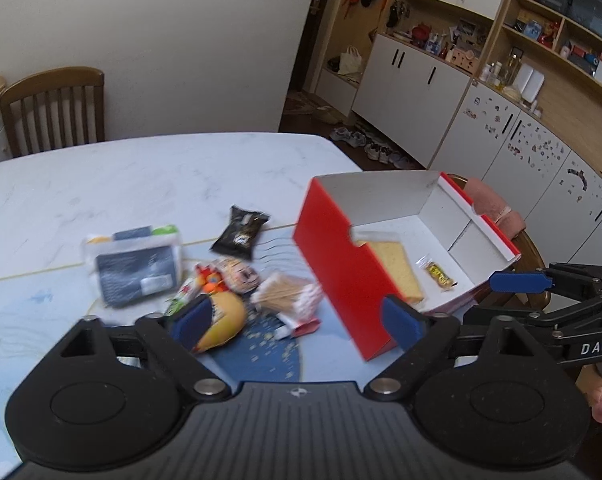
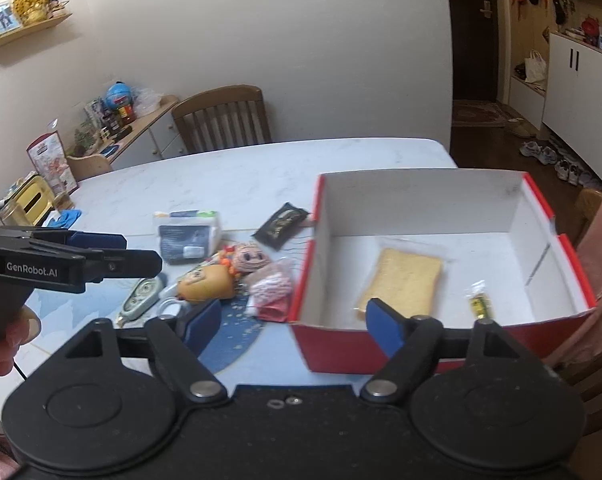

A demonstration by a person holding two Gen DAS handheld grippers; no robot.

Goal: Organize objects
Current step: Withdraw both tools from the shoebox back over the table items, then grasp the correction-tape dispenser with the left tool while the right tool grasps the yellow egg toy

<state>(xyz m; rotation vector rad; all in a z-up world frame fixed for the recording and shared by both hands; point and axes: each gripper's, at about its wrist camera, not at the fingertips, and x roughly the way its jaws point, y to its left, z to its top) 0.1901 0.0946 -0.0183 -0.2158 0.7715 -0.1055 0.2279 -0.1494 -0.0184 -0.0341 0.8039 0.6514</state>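
Left tool point(image 1: 297, 320) wide, empty; right tool point(image 2: 293, 320) likewise; correction tape point(image 2: 138, 298) only in right view.

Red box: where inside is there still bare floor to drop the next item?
The red box has bare floor along the far wall and right end, beyond the wrapped bread slice and small yellow packet. Crowded: the table left of the box, around the cotton swabs.

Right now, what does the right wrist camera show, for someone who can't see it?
A red box on a white table holds a bread slice and a small yellow packet. Left of it lie snacks and toys. The right hand-held gripper is open and empty.
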